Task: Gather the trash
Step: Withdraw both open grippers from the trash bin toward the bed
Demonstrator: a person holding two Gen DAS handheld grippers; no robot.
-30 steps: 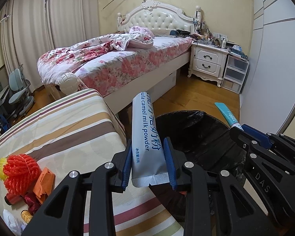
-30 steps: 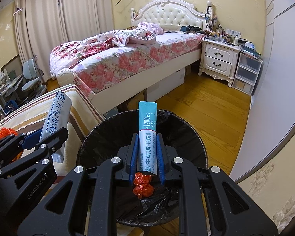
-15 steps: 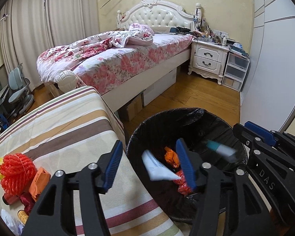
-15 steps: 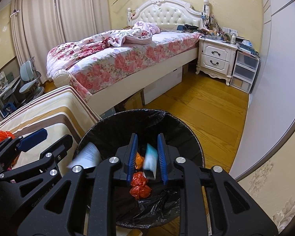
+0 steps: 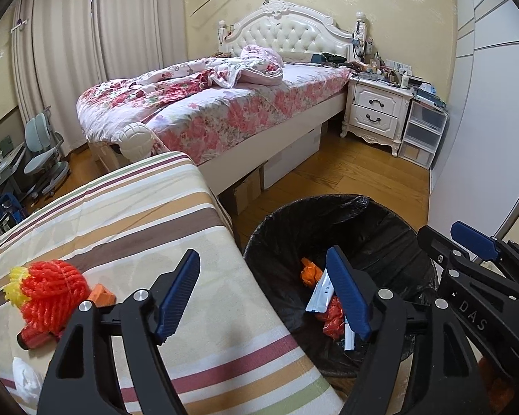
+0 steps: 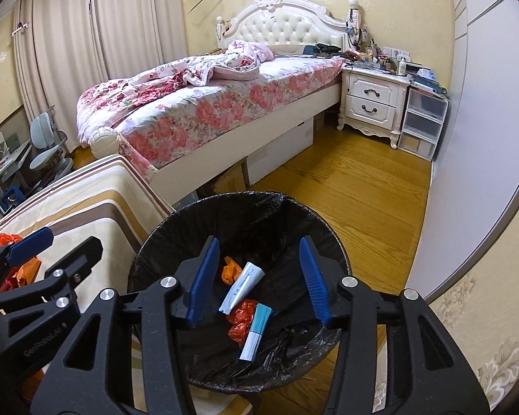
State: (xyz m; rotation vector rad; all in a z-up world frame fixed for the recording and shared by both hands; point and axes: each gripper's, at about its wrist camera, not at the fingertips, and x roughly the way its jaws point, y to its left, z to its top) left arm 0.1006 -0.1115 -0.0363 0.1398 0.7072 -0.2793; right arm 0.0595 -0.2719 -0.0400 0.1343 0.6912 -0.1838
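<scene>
A round bin lined with a black bag [image 6: 259, 207] [image 5: 294, 228] stands on the floor beside the striped table. Inside lie a pale blue milk-powder sachet [image 6: 241, 287] [image 5: 320, 294], a teal-and-white sachet [image 6: 256, 332], and orange and red wrappers [image 6: 240, 321]. My right gripper [image 6: 259, 280] is open and empty above the bin. My left gripper [image 5: 263, 294] is open and empty over the table edge and bin rim. A red and yellow net ball [image 5: 50, 290] and orange scraps [image 5: 102, 295] lie on the table.
The striped tablecloth [image 5: 138, 214] covers the table on the left. A floral bed [image 6: 207, 103], a white nightstand [image 6: 373, 100] and plastic drawers [image 6: 422, 121] stand behind. Wooden floor [image 6: 356, 180] lies to the right, bounded by a white wardrobe wall.
Both grippers opened and dropped their sachets, which fell into the bin and now rest at its bottom. Both jaws have spread wider since half a second ago.
</scene>
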